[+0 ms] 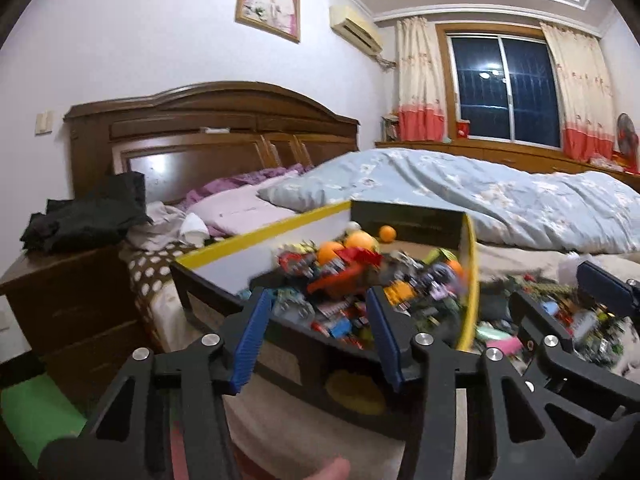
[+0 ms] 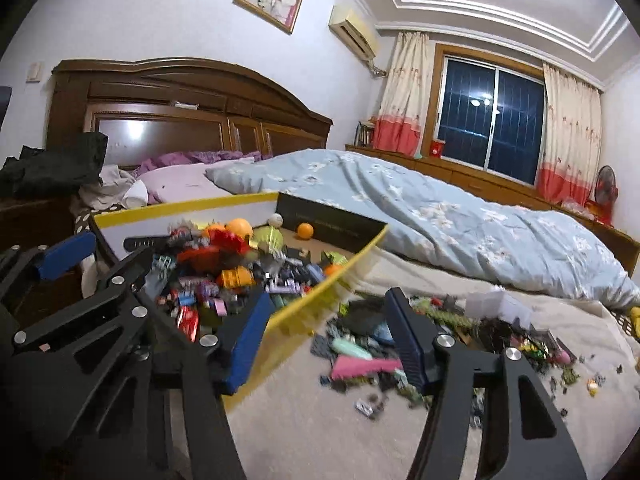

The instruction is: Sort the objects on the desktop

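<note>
On the bed (image 2: 320, 432): one box (image 2: 192, 204), toys blurred
Orange balls: three, maybe more (image 2: 305, 230)
Left claw (image 1: 316, 332): spread, holding nothing
Right claw (image 2: 332, 340): spread, holding nothing

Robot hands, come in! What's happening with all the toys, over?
Left gripper open at box edge. Right gripper open, straddling box's yellow wall. Box full of toys; more loose toys scattered on bed. Nothing held.
</note>
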{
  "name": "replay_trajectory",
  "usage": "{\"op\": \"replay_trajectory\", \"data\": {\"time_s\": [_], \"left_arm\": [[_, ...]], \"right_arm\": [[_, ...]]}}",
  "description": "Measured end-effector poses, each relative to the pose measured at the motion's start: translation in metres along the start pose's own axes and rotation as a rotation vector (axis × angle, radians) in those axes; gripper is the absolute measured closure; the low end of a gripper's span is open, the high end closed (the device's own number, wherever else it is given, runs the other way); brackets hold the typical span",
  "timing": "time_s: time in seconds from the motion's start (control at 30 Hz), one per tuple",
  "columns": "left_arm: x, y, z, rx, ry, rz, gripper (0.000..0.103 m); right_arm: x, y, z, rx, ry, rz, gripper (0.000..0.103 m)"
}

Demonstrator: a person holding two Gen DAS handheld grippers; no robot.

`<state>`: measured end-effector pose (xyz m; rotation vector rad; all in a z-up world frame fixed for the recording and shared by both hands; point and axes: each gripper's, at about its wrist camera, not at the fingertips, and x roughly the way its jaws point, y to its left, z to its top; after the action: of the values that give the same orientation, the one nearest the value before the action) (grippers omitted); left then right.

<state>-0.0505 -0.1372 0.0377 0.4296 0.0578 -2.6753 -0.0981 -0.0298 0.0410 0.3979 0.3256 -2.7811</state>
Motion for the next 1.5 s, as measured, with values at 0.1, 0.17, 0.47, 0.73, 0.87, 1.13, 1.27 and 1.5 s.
{"op": "replay_trajectory", "data": {"time_s": [0.1, 0.17, 0.47, 0.73, 0.87, 1.13, 1.27, 1.5], "left_arm": [[-0.007, -0.004, -0.009, 0.007, 0.016, -0.022, 0.055], [-0.012, -0.007, -0.013, 0.011, 0.019, -0.045, 0.056], [-0.013, -0.044, -0.019, -0.001, 0.05, -0.185, 0.06], [-0.011, -0.094, -0.03, 0.066, 0.09, -0.263, 0.066], [-0.014, -0.11, -0.033, 0.07, 0.091, -0.294, 0.067], [-0.007, -0.136, -0.051, 0.112, 0.158, -0.35, 0.067], [-0.006, -0.144, -0.057, 0.128, 0.169, -0.368, 0.067], [-0.001, -0.149, -0.066, 0.135, 0.157, -0.389, 0.067]], "right_arm": [[-0.008, -0.005, -0.011, 0.007, 0.026, 0.0, 0.043], [-0.012, -0.007, -0.017, 0.012, 0.032, 0.001, 0.044], [-0.024, -0.049, -0.036, 0.102, 0.069, -0.044, 0.049], [-0.02, -0.097, -0.063, 0.179, 0.135, -0.056, 0.051], [-0.024, -0.111, -0.07, 0.215, 0.126, -0.068, 0.052], [-0.023, -0.131, -0.096, 0.265, 0.16, -0.103, 0.054], [-0.022, -0.135, -0.103, 0.266, 0.173, -0.114, 0.055], [-0.017, -0.134, -0.11, 0.215, 0.167, -0.106, 0.058]]}}
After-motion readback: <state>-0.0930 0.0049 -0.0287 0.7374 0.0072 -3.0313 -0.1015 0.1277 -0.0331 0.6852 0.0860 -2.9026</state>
